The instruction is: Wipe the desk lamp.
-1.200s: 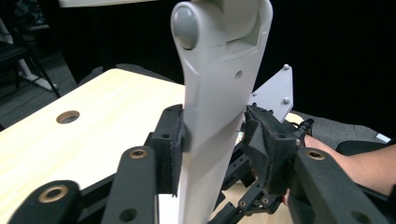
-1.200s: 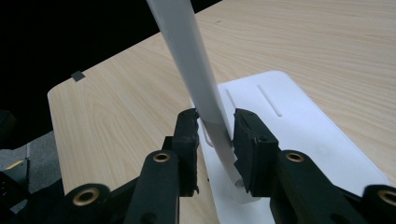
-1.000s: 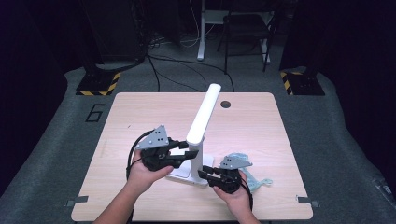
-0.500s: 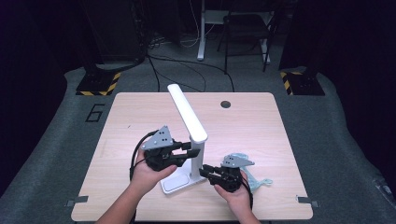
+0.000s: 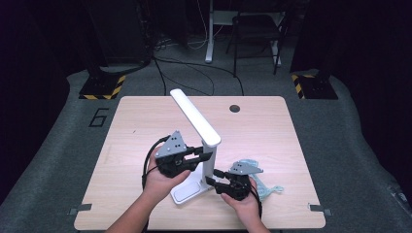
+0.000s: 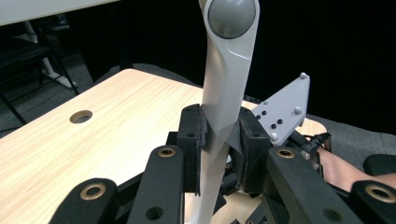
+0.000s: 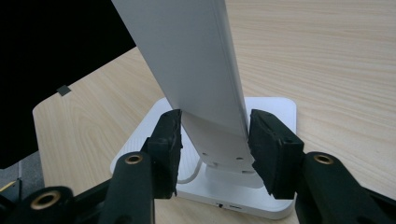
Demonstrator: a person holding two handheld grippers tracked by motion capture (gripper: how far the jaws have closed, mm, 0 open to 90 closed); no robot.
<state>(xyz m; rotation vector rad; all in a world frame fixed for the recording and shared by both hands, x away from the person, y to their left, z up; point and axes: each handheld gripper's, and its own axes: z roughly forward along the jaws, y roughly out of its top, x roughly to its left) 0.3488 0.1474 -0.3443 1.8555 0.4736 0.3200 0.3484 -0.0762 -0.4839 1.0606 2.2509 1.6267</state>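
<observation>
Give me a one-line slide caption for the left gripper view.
Left tool clamped on the white desk lamp's upright arm above the wooden table.

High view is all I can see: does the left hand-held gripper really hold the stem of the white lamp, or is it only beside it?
Observer: It holds it. The left hand-held gripper presses its pads on both sides of the stem, below the grey round hinge; its jaws have just been closing.
Operator: And the right one, low down?
Observer: The right hand-held gripper has just been opening its jaws. The stem's foot stands between them, above the white base, and the pads seem not to squeeze it.
</observation>
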